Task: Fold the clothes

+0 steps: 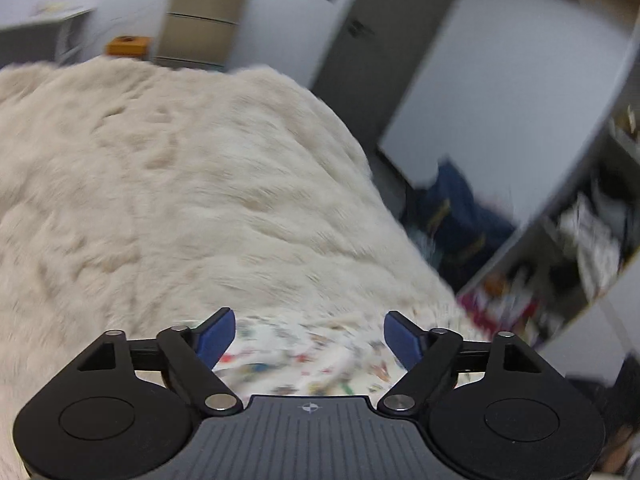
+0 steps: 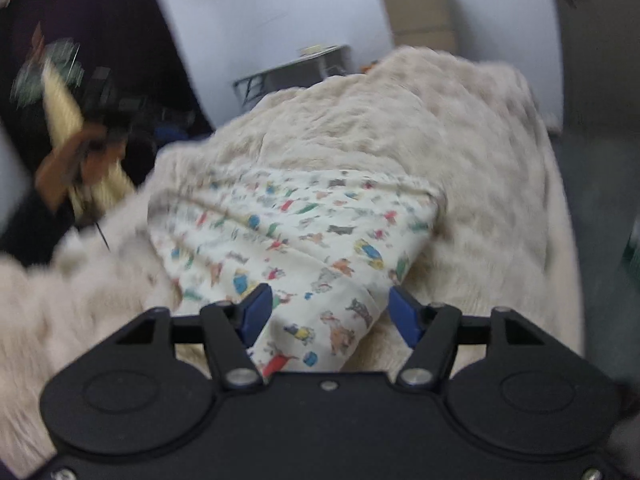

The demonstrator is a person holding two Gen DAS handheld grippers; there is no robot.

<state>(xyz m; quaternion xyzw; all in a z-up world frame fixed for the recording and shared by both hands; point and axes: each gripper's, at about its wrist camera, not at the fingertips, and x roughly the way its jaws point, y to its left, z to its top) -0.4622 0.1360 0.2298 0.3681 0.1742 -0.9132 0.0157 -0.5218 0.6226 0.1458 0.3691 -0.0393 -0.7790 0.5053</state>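
A cream garment with small colourful cartoon prints (image 2: pixel 296 236) lies folded on a fluffy cream blanket (image 2: pixel 440 132). My right gripper (image 2: pixel 330 312) is open, its blue pads on either side of a narrow part of the garment that runs toward the camera. In the left wrist view the same garment (image 1: pixel 308 356) lies blurred between and below the blue pads of my open left gripper (image 1: pixel 310 338), just above the cloth. Both views are motion-blurred.
The blanket (image 1: pixel 180 184) covers the whole work surface. Right of it are a dark blue bag (image 1: pixel 452 208) on the floor and cluttered shelves (image 1: pixel 580 240). Cardboard boxes (image 1: pixel 204 12) and a small table (image 2: pixel 296 68) stand at the far wall.
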